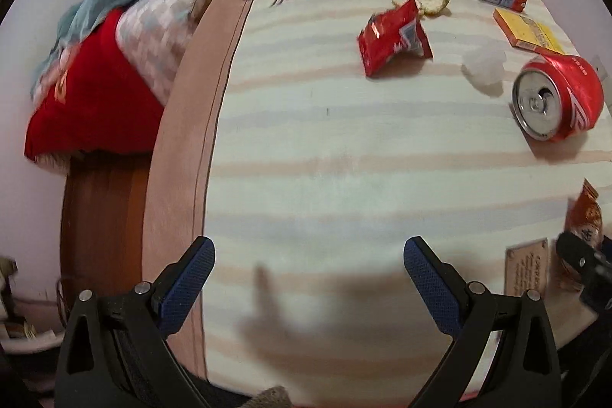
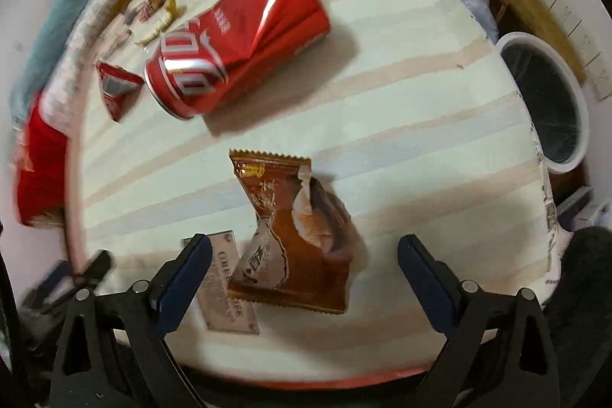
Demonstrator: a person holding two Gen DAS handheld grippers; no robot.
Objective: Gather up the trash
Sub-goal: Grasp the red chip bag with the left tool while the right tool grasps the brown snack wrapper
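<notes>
With its jaws spread wide and empty, the right tool (image 2: 304,251) hangs over the brown wrapper (image 2: 294,239) lying on the bed (image 2: 401,125); next comes lowering, closing, then carrying toward the bin (image 2: 543,102). Left tool (image 1: 308,255) is open and empty too.

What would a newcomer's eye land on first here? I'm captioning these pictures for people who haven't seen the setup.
Probably the dented red soda can lying on its side on the striped bedcover, with snack litter behind it. Next, the torn brown snack wrapper lying between the open fingers of the right claw. Off the bed's right edge stands a white bin with a dark liner.
</notes>
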